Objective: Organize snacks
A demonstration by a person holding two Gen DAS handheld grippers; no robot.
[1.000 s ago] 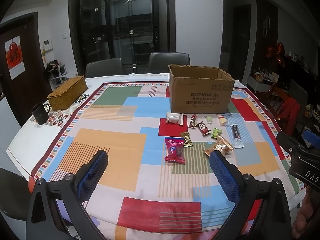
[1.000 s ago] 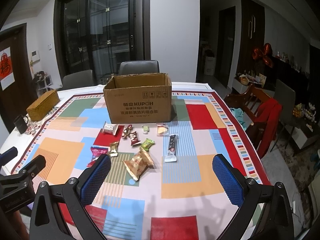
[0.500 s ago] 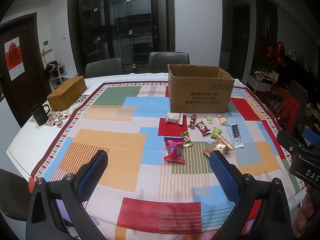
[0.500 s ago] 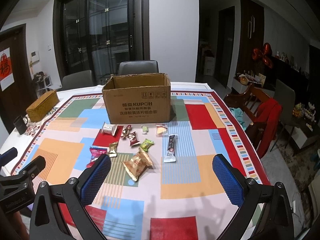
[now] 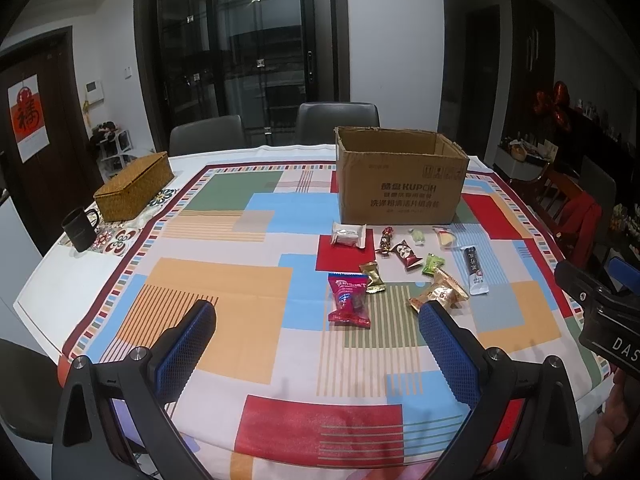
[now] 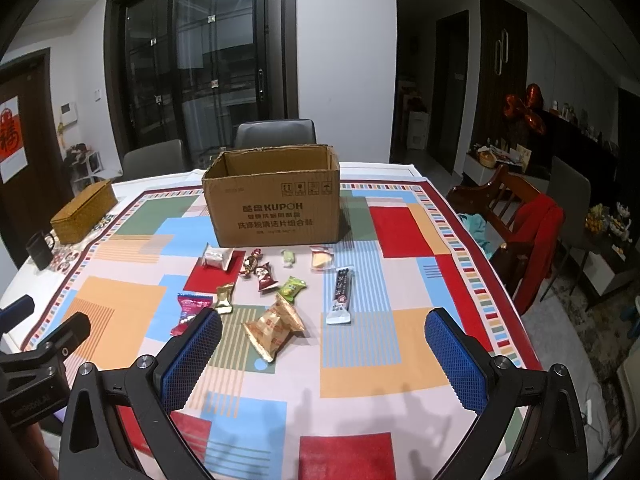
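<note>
An open cardboard box (image 5: 400, 184) (image 6: 272, 204) stands on the far half of the table. Several wrapped snacks lie in front of it: a red packet (image 5: 349, 300) (image 6: 188, 312), a white packet (image 5: 348, 235) (image 6: 216, 257), two tan packets (image 5: 438, 293) (image 6: 276, 322), a long black bar (image 5: 475, 269) (image 6: 342, 294), and small candies. My left gripper (image 5: 316, 344) is open and empty, held above the table's near edge, short of the red packet. My right gripper (image 6: 324, 352) is open and empty, short of the tan packets.
A patterned cloth (image 5: 224, 280) covers the table. A woven basket (image 5: 134, 192) and a black mug (image 5: 80, 229) stand at the far left. Chairs (image 5: 336, 122) stand behind the table, and a wooden chair with a red garment (image 6: 532, 232) at the right.
Both grippers have stayed nearly still; the right view has shifted very slightly. No snack has moved.
</note>
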